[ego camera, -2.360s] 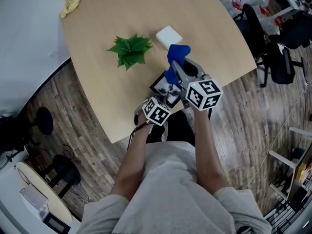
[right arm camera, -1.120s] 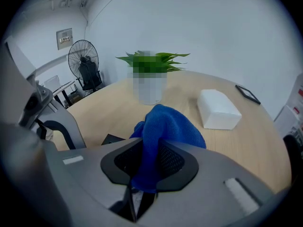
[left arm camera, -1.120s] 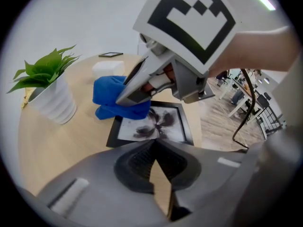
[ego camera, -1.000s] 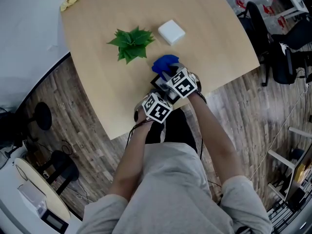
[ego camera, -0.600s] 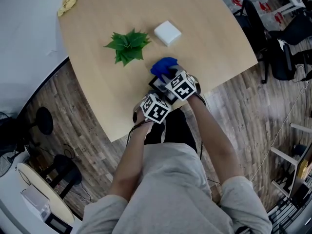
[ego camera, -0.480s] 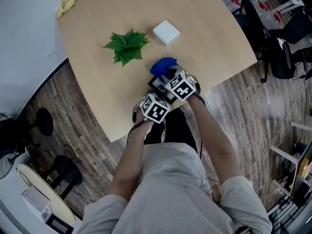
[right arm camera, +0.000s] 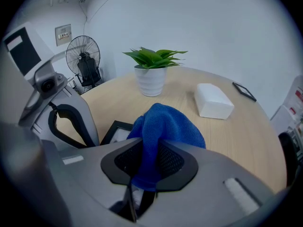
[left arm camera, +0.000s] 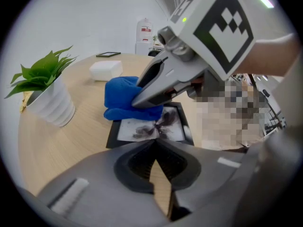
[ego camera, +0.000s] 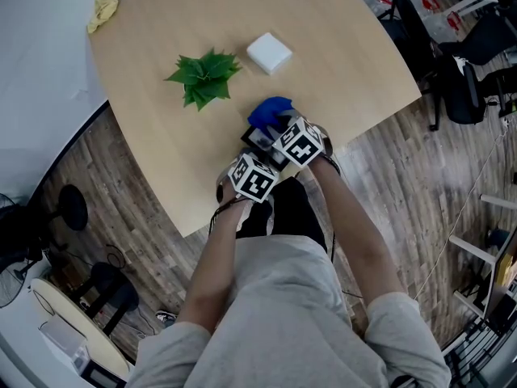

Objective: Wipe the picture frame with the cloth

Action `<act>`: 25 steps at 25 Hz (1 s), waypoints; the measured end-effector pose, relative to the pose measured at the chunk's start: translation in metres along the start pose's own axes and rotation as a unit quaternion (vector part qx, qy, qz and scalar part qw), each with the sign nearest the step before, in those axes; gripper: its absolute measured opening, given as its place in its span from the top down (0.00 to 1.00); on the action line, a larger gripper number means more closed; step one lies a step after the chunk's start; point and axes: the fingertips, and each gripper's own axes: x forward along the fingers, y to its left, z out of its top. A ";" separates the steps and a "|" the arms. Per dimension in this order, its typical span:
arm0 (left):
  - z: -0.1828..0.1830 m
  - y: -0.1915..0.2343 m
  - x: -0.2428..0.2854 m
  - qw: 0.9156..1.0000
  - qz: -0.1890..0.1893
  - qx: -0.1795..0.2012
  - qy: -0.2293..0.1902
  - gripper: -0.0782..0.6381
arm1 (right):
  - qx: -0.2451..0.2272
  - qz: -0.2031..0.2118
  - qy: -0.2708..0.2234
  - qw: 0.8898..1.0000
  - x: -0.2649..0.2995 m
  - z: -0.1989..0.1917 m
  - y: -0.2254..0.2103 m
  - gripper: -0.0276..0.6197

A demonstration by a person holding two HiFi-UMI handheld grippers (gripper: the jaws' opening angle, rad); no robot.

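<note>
1. Head view: near the front edge of the bench [ego camera: 347, 47] lies one picture frame [ego camera: 252, 139], flat and close to the person. Both tools meet over it. The right tool [ego camera: 279, 126] brings the one blue cloth [ego camera: 269, 109] down on the frame's far end. The left tool [ego camera: 260, 156] sits at the near end, probably to keep the frame from sliding under the rubbing. Well clear stand one potted plant [ego camera: 202, 75] and one white block [ego camera: 269, 52]. One yellow rag [ego camera: 101, 10] lies at the far corner.

2. Left gripper view: this tool's jaws are closed tip to tip, with only bench wood showing in the slit behind them. The tips sit at the frame's near edge. Whether they nip that edge I cannot tell. The cloth covers the frame's far left part, pressed there by the other tool.

3. Right gripper view: the jaws are clamped on a fold of the cloth, and the loose bulk bunches ahead as a pad.
</note>
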 end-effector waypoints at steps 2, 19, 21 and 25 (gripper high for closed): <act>0.000 0.000 0.000 1.000 -0.001 0.003 0.000 0.82 | 0.000 0.002 0.004 1.000 -0.002 -0.003 0.001 0.85; 0.002 -0.001 -0.001 1.000 -0.001 0.004 -0.005 0.82 | 0.000 0.004 0.016 1.000 -0.019 -0.026 0.004 0.85; 0.002 -0.001 -0.001 1.000 0.000 0.004 -0.007 0.82 | -0.003 0.007 0.020 1.000 -0.021 -0.029 0.004 0.85; 0.001 -0.002 -0.001 1.000 0.001 0.004 -0.007 0.82 | -0.004 0.010 0.025 1.000 -0.026 -0.036 0.007 0.85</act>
